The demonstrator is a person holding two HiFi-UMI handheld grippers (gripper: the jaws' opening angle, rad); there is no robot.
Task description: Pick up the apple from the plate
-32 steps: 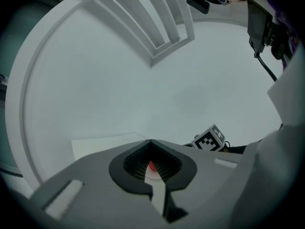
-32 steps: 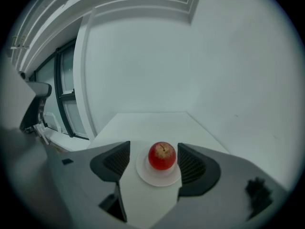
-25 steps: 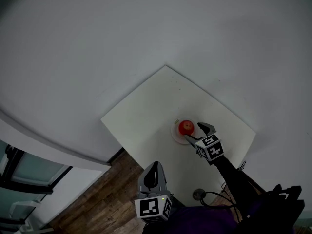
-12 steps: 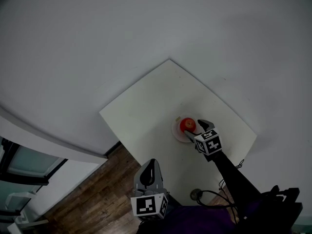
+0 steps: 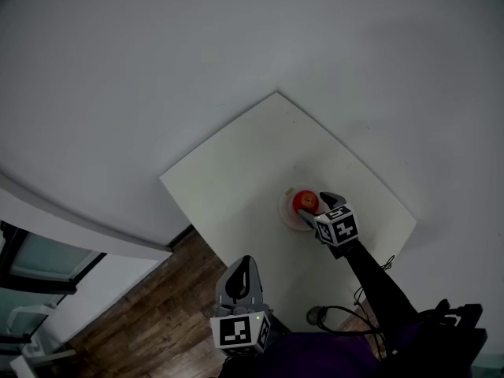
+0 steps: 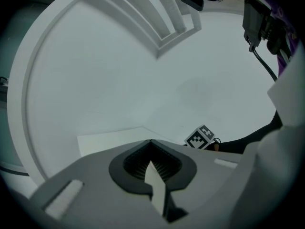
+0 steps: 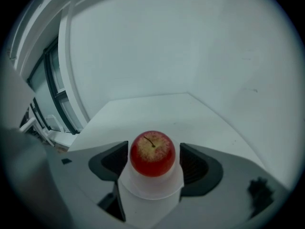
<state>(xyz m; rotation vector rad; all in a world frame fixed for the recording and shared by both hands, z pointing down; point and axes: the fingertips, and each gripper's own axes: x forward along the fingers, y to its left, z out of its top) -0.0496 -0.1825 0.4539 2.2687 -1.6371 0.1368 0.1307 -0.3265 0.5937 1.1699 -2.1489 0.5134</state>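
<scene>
Grey walls are seen meeting at a corner behind a pale desk (image 5: pixel 236 179), with a wooden floor (image 5: pixel 150 321) showing at the lower left. Furthest left, the left gripper (image 5: pixel 246 266) is held off the desk's near edge, above the floor; its jaws are pressed together with nothing between them. Toward the right of the desk, a red apple (image 5: pixel 305 202) is seen resting on a small white plate (image 5: pixel 285 211). The right gripper (image 5: pixel 316 206) is placed at the apple, its jaws spread so that one stands on each side of the fruit; no firm contact can be made out in the right gripper view. A dark cable (image 5: pixel 346 313) is seen at the lower right.

Several slips are judged possible. If the jaws are closed off-centre, the round apple may be squeezed out and rolled off the plate. If they are closed too low, the plate's rim may be caught or the plate pushed across the desk.

No brand, label or readable writing is found; only black-and-white square markers are carried on the grippers' cubes.
</scene>
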